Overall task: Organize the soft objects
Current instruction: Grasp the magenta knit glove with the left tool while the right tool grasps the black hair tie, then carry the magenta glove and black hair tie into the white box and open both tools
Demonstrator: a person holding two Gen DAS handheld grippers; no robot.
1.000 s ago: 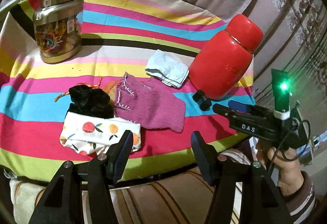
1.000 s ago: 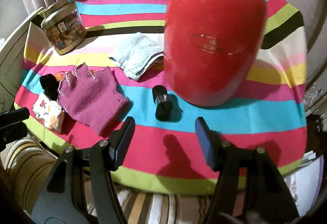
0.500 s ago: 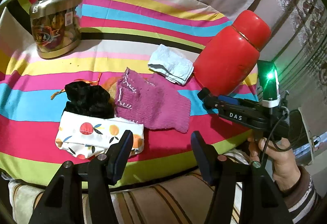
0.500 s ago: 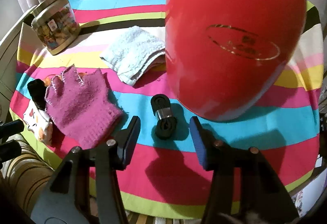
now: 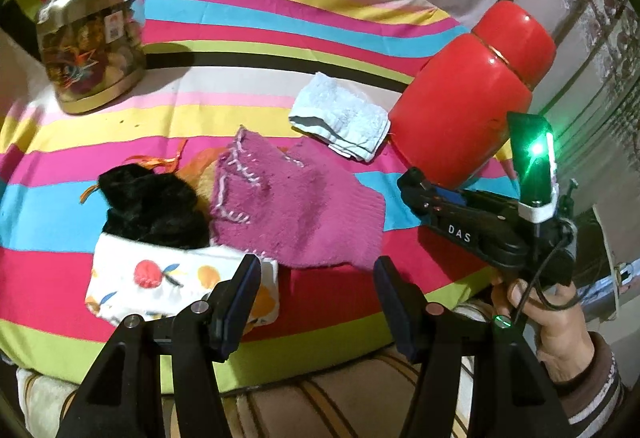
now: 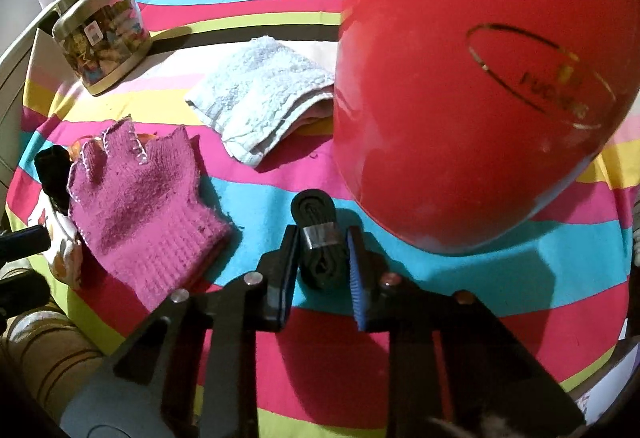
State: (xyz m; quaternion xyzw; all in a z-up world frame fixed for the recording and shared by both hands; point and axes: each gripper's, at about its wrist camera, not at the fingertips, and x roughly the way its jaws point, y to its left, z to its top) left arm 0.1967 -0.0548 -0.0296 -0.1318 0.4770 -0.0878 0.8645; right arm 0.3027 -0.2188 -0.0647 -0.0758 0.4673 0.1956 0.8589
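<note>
A magenta knit glove [image 5: 298,206] [image 6: 144,206] lies mid-table. A black furry pouch [image 5: 150,206] and a white fruit-print cloth [image 5: 176,284] lie left of it, a folded white towel [image 5: 340,122] [image 6: 256,94] behind it. My left gripper [image 5: 316,280] is open, hovering over the table's front edge before the glove. My right gripper [image 6: 322,254] has its jaws closed around a rolled black strap [image 6: 320,234] lying on the cloth beside the red flask [image 6: 472,78]. The right gripper also shows in the left wrist view [image 5: 416,182].
A large red flask [image 5: 468,94] stands at the right. A gold-lidded jar [image 5: 90,42] [image 6: 100,38] stands at the back left. The striped tablecloth [image 5: 240,30] covers a round table; a striped sofa cushion [image 5: 320,398] lies below the front edge. Curtains hang behind.
My right gripper moved forward to the black strap and its jaws narrowed around it. My left gripper edged closer to the table, still open.
</note>
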